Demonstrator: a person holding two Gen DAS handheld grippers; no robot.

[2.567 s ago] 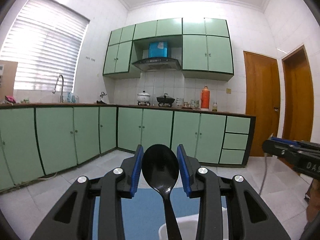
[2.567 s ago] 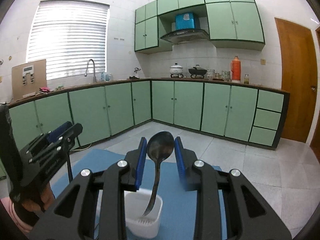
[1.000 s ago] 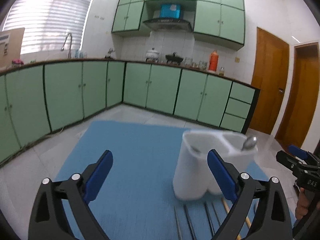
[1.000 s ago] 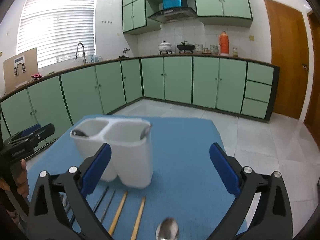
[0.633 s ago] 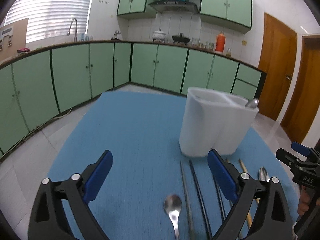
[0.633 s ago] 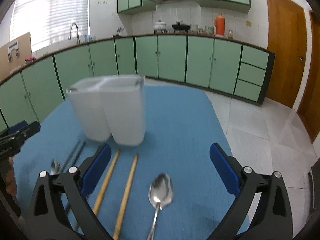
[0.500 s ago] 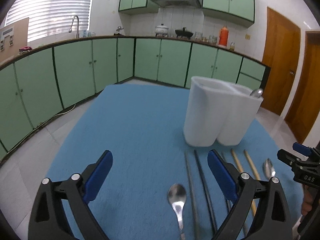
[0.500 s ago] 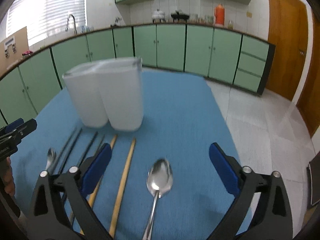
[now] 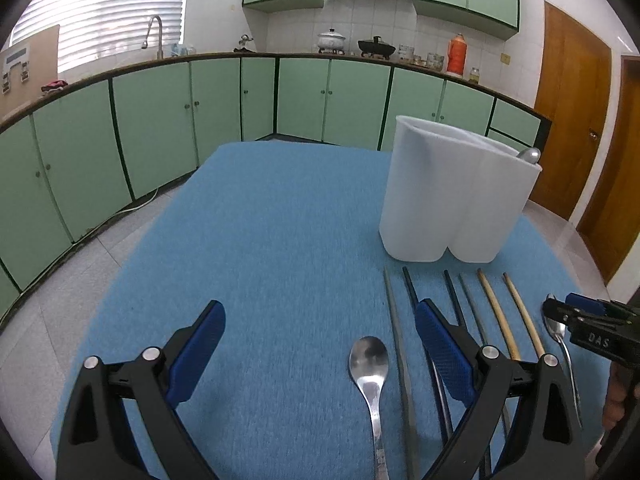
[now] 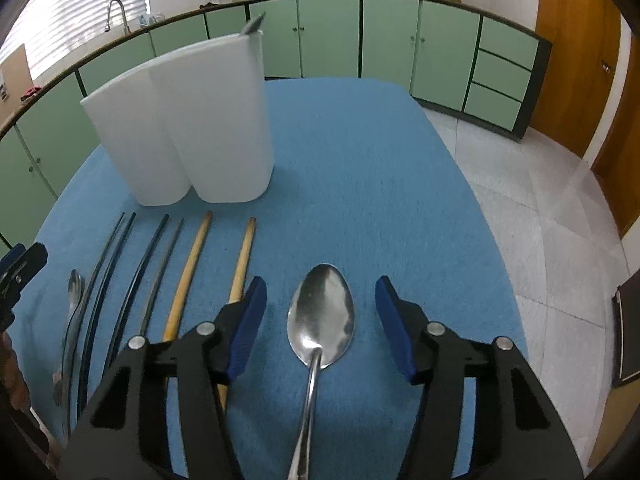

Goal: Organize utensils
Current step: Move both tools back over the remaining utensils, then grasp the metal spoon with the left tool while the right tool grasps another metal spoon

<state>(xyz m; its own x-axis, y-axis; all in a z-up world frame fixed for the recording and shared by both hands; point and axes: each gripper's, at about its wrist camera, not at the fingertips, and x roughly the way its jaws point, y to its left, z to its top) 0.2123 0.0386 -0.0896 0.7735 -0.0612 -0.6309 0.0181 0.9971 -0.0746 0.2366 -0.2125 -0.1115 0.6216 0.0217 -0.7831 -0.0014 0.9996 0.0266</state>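
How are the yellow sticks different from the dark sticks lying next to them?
The wooden chopsticks are pale yellow-brown, while the dark chopsticks are nearly black. The wooden chopsticks look thicker and the dark chopsticks thinner. There are two wooden chopsticks but four dark chopsticks. The wooden chopsticks lie nearer the big spoon than the dark chopsticks do. All lie flat on the blue mat, pointing toward the white holder.

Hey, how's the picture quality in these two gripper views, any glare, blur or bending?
Left wrist view: fisheye bows the green cabinet run; the bright window blinds are washed out. Right wrist view: the large steel spoon is sharp with soft glare; the white plastic utensil holder looks tilted.
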